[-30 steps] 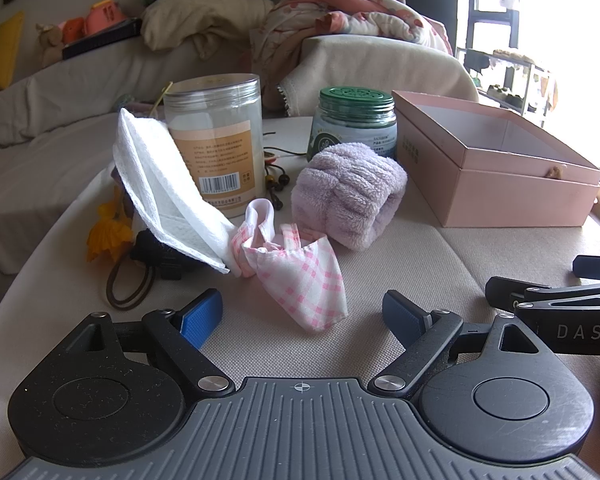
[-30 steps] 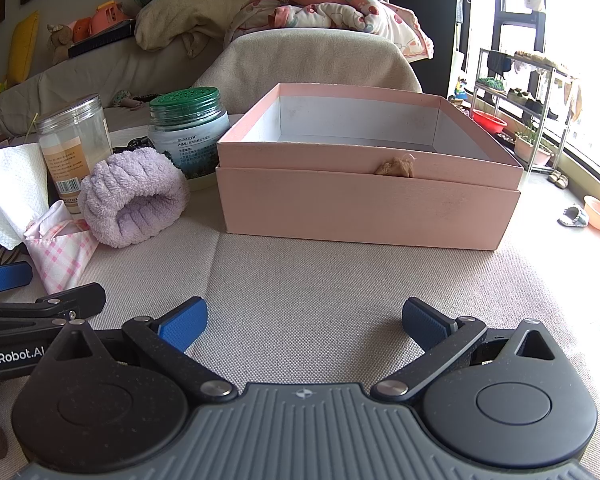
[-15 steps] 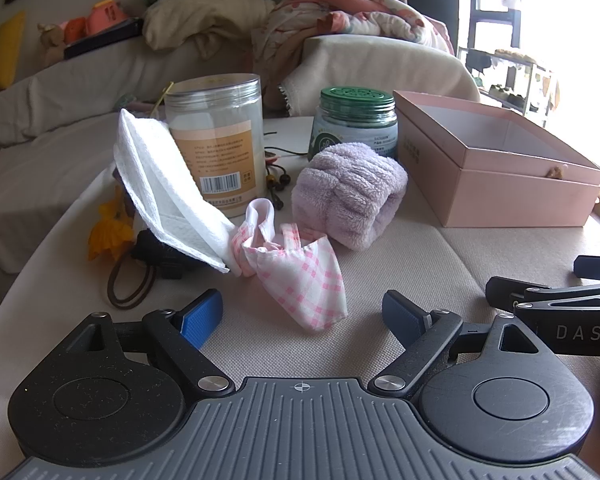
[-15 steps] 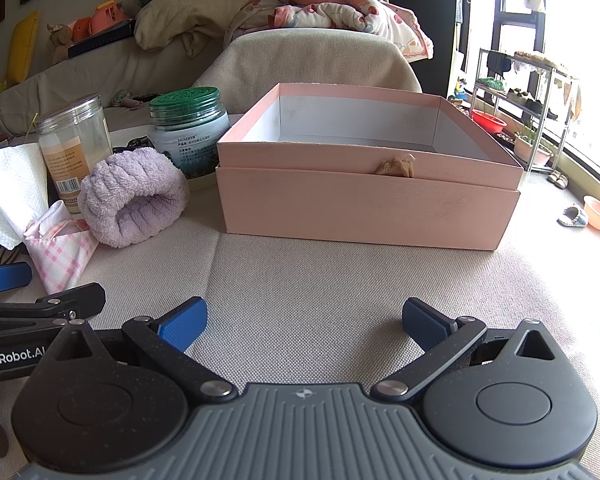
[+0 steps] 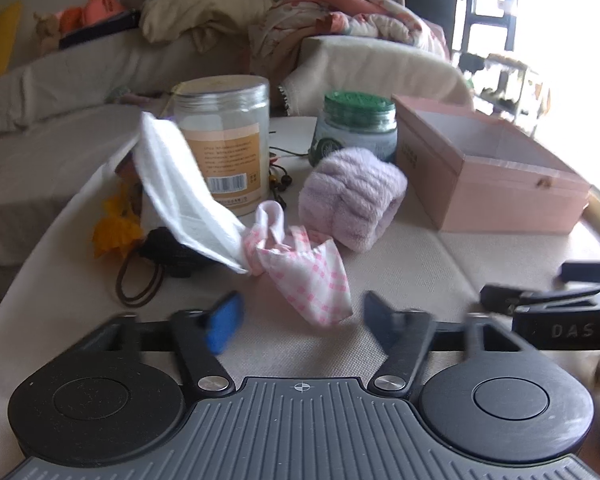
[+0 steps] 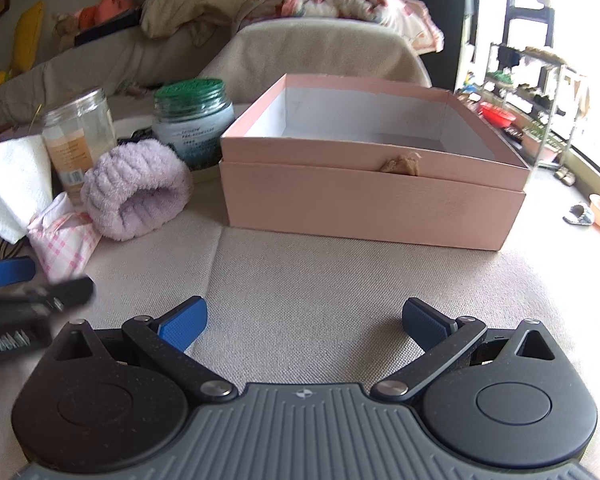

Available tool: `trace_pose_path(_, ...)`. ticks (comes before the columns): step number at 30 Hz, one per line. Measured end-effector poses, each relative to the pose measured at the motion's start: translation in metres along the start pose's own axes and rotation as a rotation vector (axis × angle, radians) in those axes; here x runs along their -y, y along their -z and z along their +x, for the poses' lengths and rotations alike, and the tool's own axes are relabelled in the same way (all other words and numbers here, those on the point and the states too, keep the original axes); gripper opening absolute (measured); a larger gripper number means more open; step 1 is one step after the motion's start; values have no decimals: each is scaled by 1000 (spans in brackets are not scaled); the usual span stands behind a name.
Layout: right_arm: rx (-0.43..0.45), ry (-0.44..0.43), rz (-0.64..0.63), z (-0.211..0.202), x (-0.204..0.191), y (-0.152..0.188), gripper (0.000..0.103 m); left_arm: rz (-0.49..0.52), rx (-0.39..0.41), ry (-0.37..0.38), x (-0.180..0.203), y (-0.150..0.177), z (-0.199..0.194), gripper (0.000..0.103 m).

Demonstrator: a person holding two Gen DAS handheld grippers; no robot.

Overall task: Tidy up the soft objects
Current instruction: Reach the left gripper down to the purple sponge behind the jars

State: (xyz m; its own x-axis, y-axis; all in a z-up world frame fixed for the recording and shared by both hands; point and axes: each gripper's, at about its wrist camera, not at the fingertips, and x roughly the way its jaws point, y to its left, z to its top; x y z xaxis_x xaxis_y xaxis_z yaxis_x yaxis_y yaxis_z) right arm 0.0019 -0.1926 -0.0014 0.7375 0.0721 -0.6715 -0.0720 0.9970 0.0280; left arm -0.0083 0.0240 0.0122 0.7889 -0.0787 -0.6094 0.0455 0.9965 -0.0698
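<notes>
A beige woven cloth covered the table, with a draped sofa behind. The lilac fluffy wristband lay left of the open pink box, the pink checked cloth just before it. The left gripper, blurred, had just been closing on nothing; the right gripper stood spread. A black item under the white tissue was unclear.

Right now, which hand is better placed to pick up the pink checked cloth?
Left. Its tongs, just closing but still empty, point straight at the pink checked cloth right ahead. The right tongs face the pink box, with the cloth off to their side.
</notes>
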Motion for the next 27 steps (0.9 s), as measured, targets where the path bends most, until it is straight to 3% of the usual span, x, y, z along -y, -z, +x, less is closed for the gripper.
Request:
trace_pose_path(3, -45, -18, -18, 4, -1, -6, 103, -48, 21, 81, -23, -4, -17, 57)
trace_pose_path(6, -59, -18, -19, 4, 0, -8, 103, -83, 101, 50, -48, -10, -36, 57)
trace_pose_path(9, -40, -17, -20, 1, 2, -3, 103, -128, 131, 52, -74, -19, -43, 57)
trace_pose_path(11, -35, -17, -19, 2, 1, -4, 103, -217, 82, 133, -95, -24, -34, 57)
trace_pose_path(13, -33, -17, -19, 2, 2, -3, 103, -355, -17, 244, -112, -24, -22, 54)
trace_pose_path(14, -31, -17, -20, 1, 2, -2, 103, -389, -25, 279, -116, -21, -19, 50)
trace_pose_path(16, -30, -18, -21, 1, 2, -2, 103, -340, 34, 216, -111, -21, -25, 49)
trace_pose_path(18, -28, -19, -21, 0, 2, -2, 103, -227, 146, 113, -104, -24, -38, 49)
trace_pose_path(20, -28, -20, -22, -1, 2, -2, 103, -130, 214, 58, -104, -33, -47, 49)
trace_pose_path(23, -29, -19, -21, 0, 2, -2, 103, -21, 229, 30, -116, -52, -43, 53)
trace_pose_path(25, -29, -19, -21, -1, 2, -2, 103, -34, 207, 38, -135, -63, -33, 50)
trace_pose_path(27, -28, -19, -21, -1, 2, -2, 103, -150, 184, 113, -163, -68, -25, 50)
